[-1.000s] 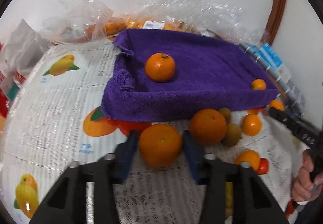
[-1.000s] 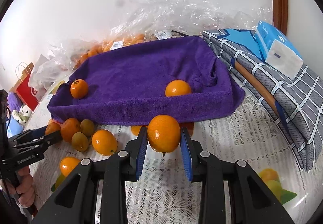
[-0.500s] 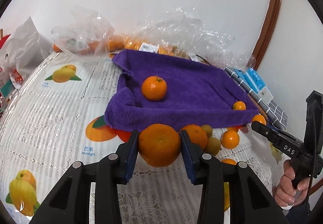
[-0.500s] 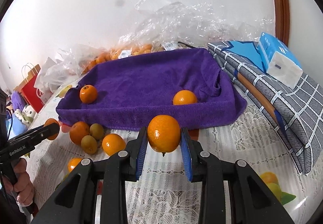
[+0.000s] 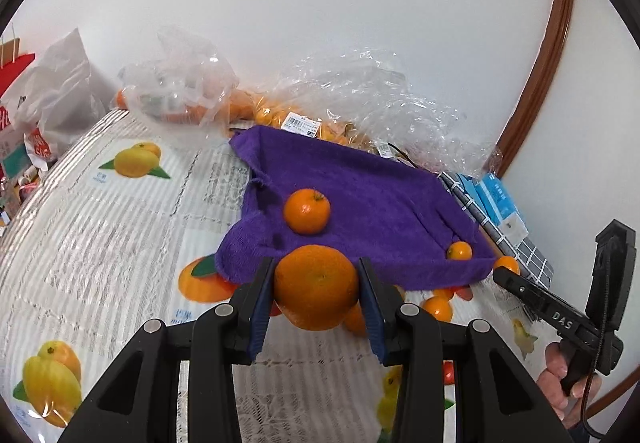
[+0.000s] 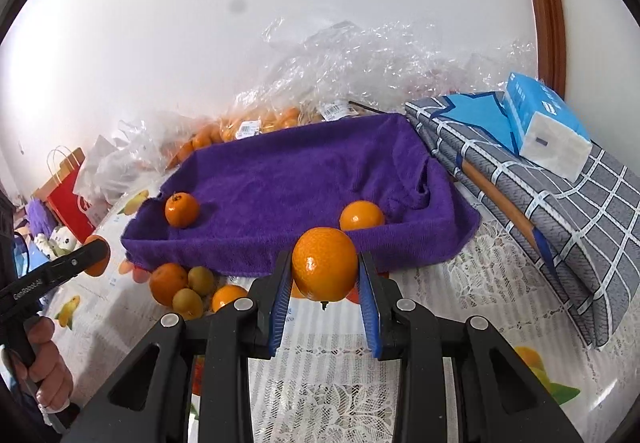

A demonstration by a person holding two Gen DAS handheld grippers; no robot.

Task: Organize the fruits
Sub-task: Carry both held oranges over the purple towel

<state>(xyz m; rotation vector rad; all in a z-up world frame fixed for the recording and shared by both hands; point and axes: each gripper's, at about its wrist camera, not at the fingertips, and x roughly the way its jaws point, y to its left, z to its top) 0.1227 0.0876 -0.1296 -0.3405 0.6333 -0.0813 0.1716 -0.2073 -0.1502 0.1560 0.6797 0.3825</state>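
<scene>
Two grippers, each clamping one orange: left gripper [image 5: 316, 297], right gripper [image 6: 325, 285]. Two oranges [image 6: 182, 209] sit in the purple-towelled tray [image 6: 280, 255]. Beside it on the table: two oranges [image 6: 168, 282], two greenish-brown fruits [image 6: 187, 302]. One tissue pack [image 6: 544, 123].

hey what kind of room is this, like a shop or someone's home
Most likely a home, at a dining or side table. A fruit-printed plastic tablecloth covers it, crumpled clear grocery bags of oranges sit by the wall, and a blue tissue pack rests on folded grey checked bedding.
</scene>
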